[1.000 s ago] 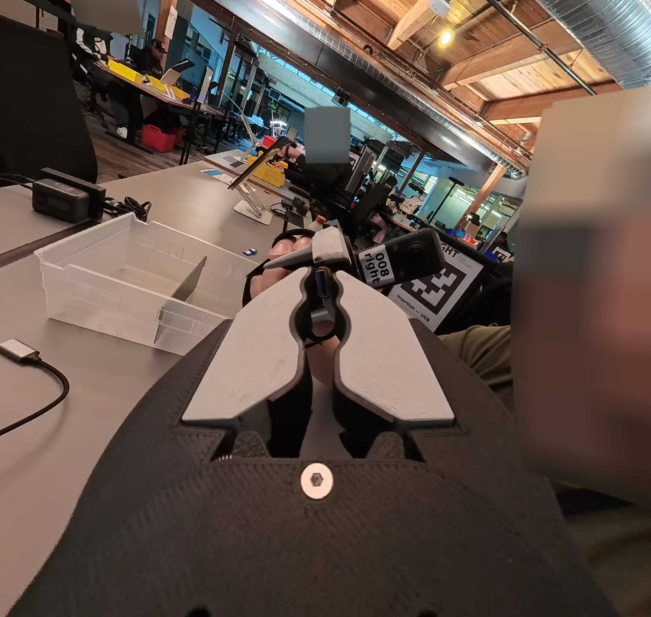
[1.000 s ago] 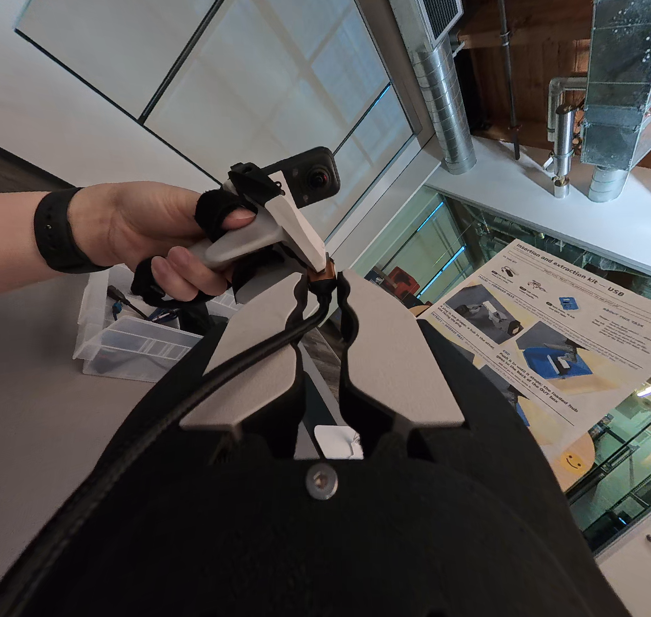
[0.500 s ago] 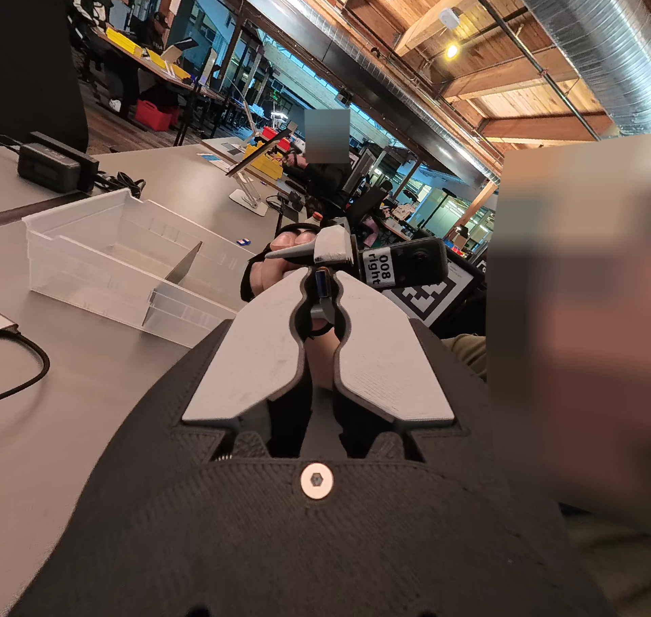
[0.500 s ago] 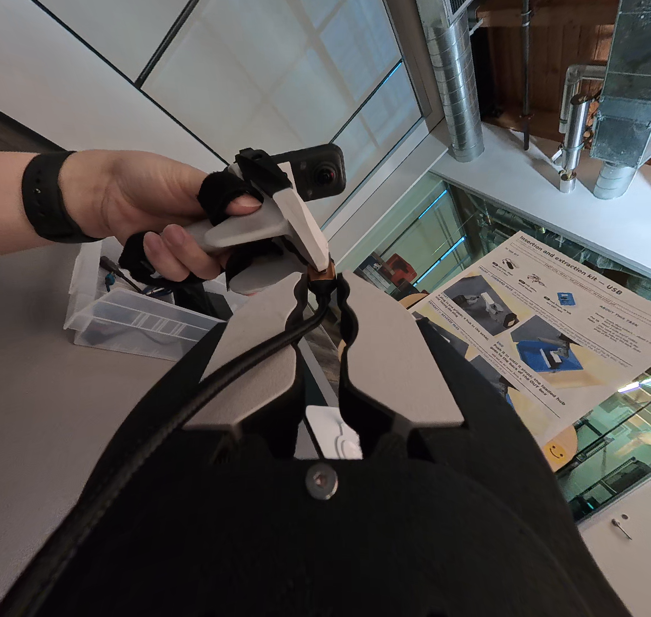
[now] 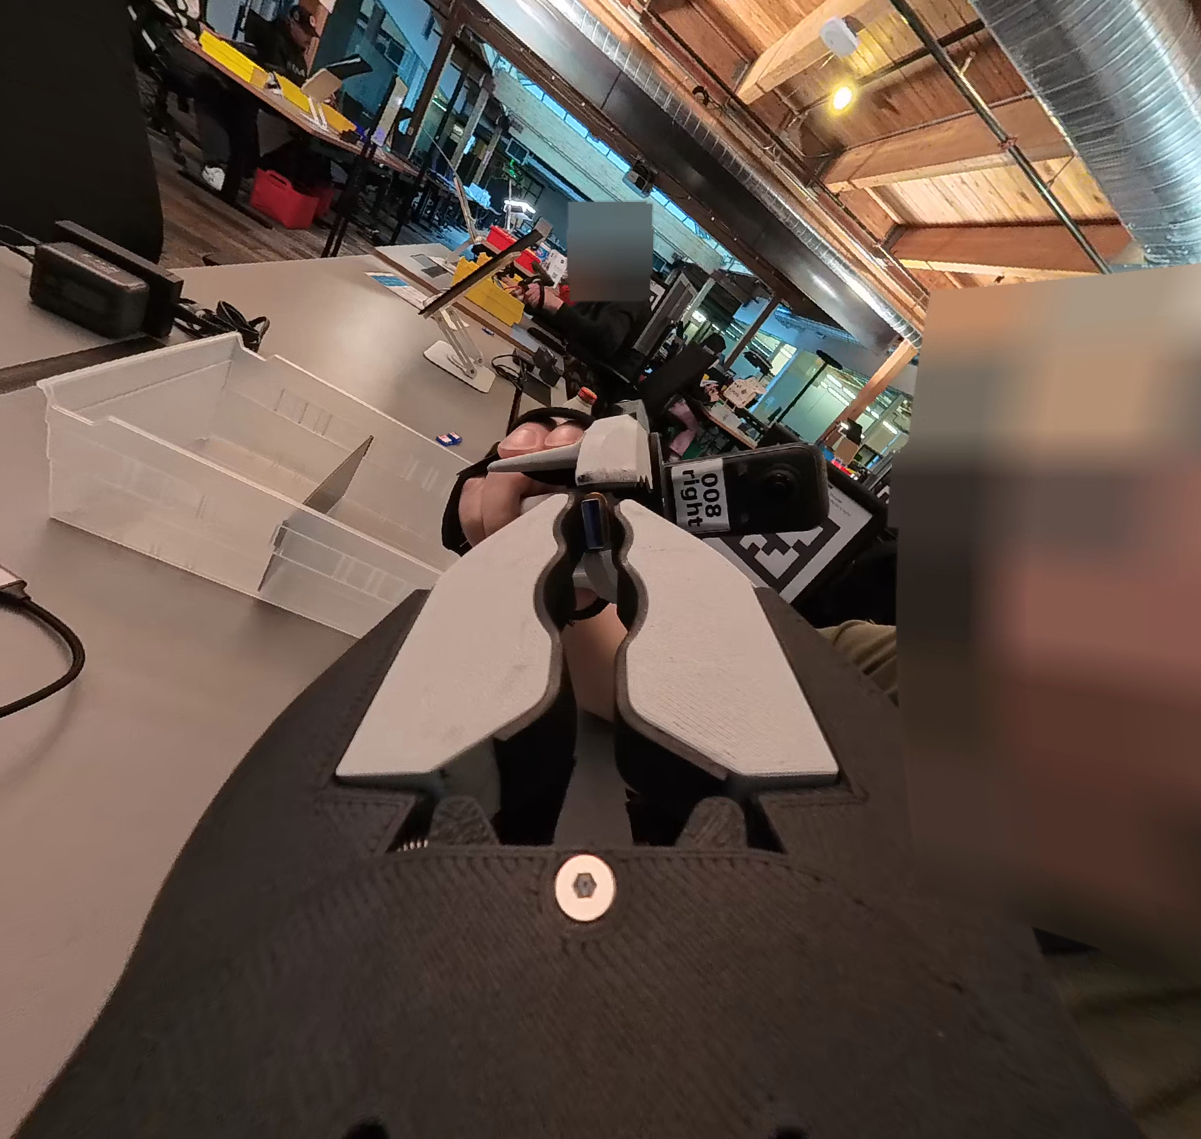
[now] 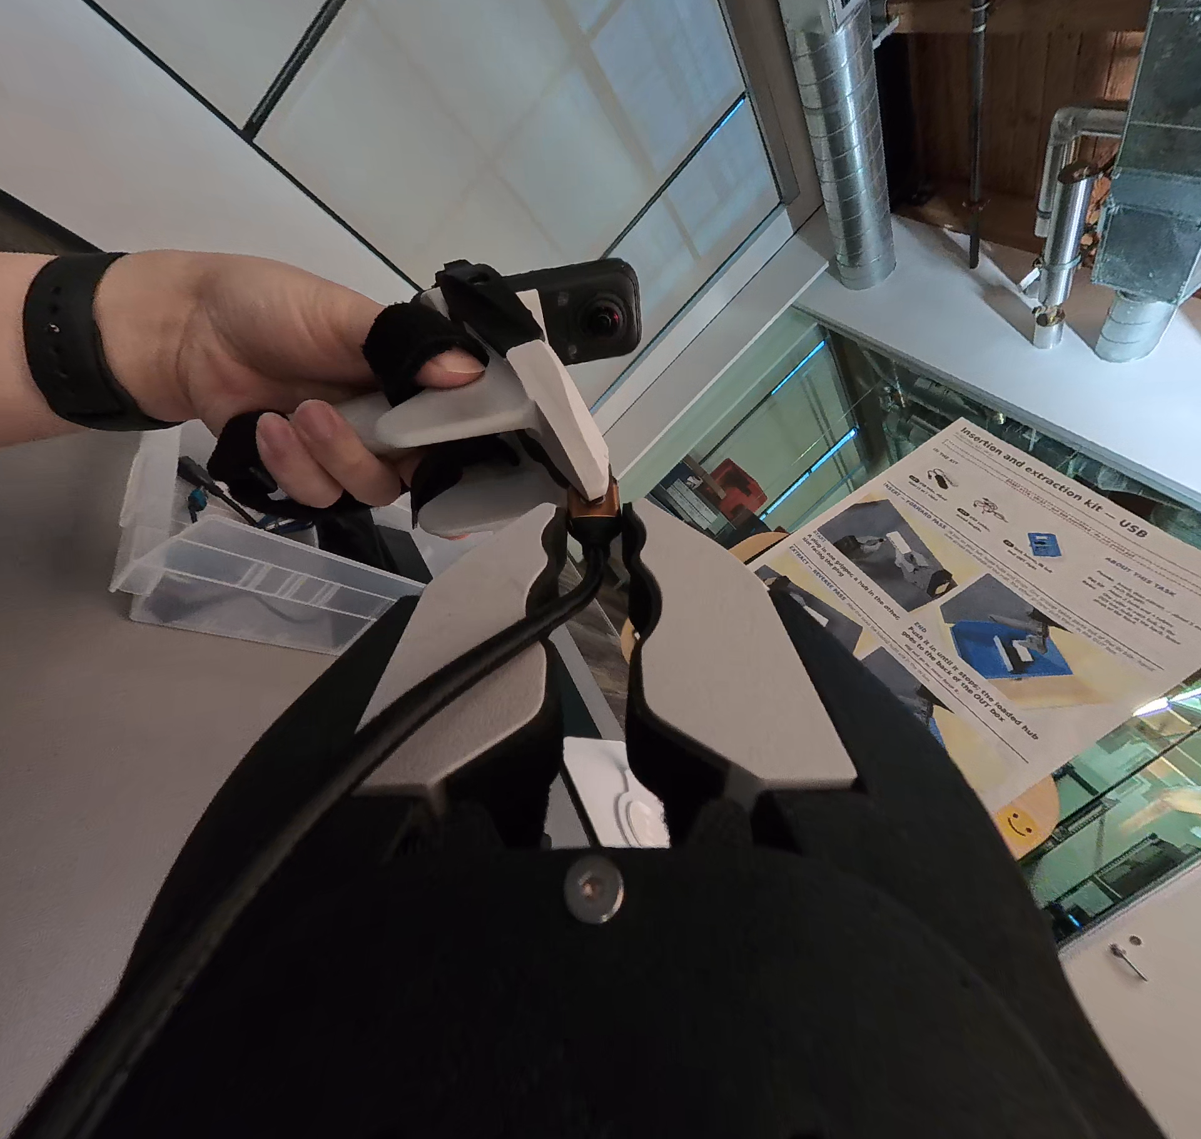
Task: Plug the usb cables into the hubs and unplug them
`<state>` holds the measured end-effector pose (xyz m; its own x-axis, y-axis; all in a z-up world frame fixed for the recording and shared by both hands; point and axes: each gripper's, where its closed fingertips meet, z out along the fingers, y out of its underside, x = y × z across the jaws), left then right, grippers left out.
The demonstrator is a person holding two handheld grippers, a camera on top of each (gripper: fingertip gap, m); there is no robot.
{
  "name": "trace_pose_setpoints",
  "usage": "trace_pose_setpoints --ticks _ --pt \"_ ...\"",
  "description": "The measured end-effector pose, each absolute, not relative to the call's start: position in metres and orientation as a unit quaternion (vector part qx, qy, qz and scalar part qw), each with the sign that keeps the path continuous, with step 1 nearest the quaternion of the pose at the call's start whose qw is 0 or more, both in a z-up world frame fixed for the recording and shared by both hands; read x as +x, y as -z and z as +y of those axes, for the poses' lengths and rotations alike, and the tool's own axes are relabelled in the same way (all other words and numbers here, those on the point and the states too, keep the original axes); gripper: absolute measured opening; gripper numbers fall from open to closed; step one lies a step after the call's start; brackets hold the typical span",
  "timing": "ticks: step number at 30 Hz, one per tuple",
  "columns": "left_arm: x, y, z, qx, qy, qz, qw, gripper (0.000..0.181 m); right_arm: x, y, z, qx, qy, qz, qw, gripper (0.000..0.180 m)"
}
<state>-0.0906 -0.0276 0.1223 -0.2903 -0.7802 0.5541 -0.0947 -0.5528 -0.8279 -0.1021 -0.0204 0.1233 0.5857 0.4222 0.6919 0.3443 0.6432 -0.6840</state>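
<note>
Table (image 5: 195,750), grey, spreads below and to the left of both tools.

Bin, clear plastic, empty (image 5: 214,477): ahead-left of the left gripper (image 5: 593,526), one grey divider standing in it.

Second clear bin (image 6: 253,581): ahead-left of the right gripper (image 6: 594,523), beneath the person's left hand (image 6: 260,367); dark cables and small parts lie inside.

Printed instruction sheet (image 6: 1014,594): ahead-right of the right gripper.

Loose cable (image 5: 45,646), black with a silvery plug: far left of the left gripper, flat on the table.

Right gripper: closed on a black usb cable (image 6: 520,643) just behind its copper-collared plug (image 6: 590,510); the cable trails back over the gripper's left finger.

Left gripper: closed on a small part with a blue-tongued usb port (image 5: 593,523), taken to be the hub; its body is mostly hidden between the fingers.

Both tools meet tip to tip in mid-air, above the table. Whether the plug is seated, partly in, or only touching cannot be told.

Step, as judged: at the mating point of one insertion or extraction. The next move calls for a straight push or pull along the plug's axis, both grips kept firm, no twisting at the port.
</note>
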Motion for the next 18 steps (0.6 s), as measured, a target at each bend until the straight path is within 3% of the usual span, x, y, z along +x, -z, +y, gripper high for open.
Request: trace_pose_setpoints --ticks 7,10,12,15,18 --pt "-0.089 -0.123 -0.03 -0.537 0.698 0.406 0.242 0.01 -0.102 -0.122 -0.021 -0.418 -0.017 -0.457 0.785 0.016" --pt "-0.088 -0.13 -0.025 -0.531 0.692 0.399 0.283 0.014 -0.097 -0.127 -0.023 -0.416 -0.015 -0.456 0.786 0.016" --pt "-0.09 -0.134 -0.002 -0.556 0.655 0.363 0.36 0.06 -0.084 -0.138 -0.022 -0.422 -0.01 -0.437 0.794 0.016" --pt "-0.095 -0.103 0.037 -0.639 0.506 0.371 0.444 0.068 -0.053 -0.161 -0.024 -0.438 -0.023 -0.392 0.809 0.015" --pt "-0.1 -0.035 0.075 -0.755 0.321 0.393 0.416 0.076 -0.026 -0.181 -0.031 -0.441 -0.033 -0.356 0.823 0.015"
